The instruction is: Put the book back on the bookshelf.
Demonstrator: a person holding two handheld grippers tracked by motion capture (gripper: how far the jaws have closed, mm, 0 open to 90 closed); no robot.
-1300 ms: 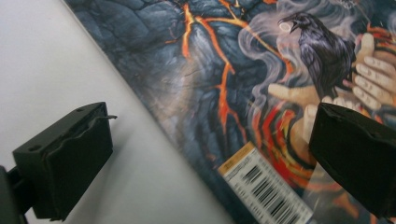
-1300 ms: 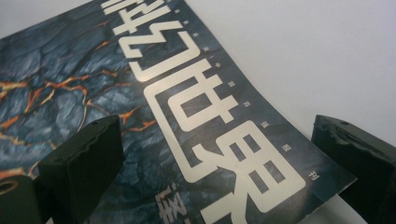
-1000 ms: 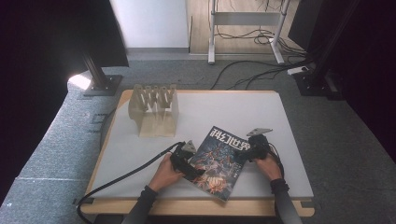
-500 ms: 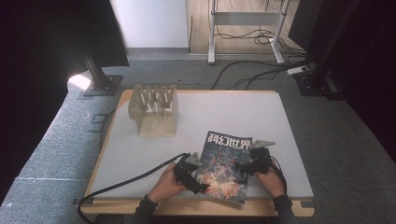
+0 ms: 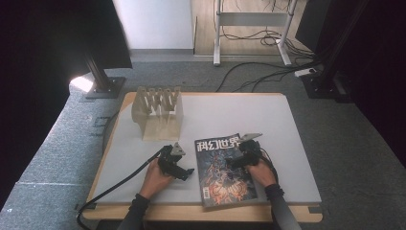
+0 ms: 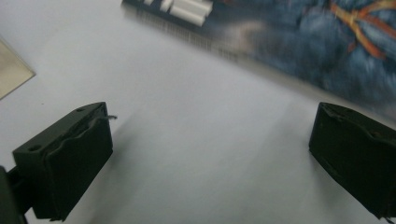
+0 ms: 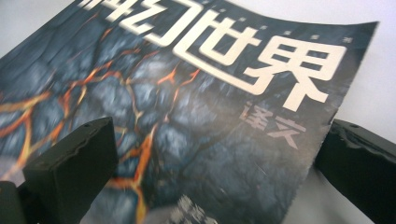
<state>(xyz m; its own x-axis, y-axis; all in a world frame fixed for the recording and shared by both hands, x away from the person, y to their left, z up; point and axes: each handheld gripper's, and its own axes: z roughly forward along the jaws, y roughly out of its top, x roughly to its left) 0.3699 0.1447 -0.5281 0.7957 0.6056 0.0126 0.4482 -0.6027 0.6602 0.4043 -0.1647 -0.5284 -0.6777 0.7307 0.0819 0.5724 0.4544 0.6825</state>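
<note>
A magazine (image 5: 222,170) with a dark cracked-lava cover and large pale characters lies flat near the table's front edge. My left gripper (image 5: 186,171) rests on the bare table just left of it, open, with nothing between its fingers; the left gripper view (image 6: 210,158) shows the magazine's edge (image 6: 299,42) ahead. My right gripper (image 5: 231,163) sits over the magazine's right side and is open. In the right gripper view (image 7: 215,163) one jaw stands over the cover (image 7: 187,93) and the other just past its right edge.
A wooden slotted rack (image 5: 158,112) stands at the back left of the white table (image 5: 268,115); its corner (image 6: 11,70) shows in the left gripper view. Cables lie on the floor behind. A black cable trails off the front left edge.
The magazine has come down from a tilted hold and swung straighter on the table. My left gripper has let go and moved left, off it.
</note>
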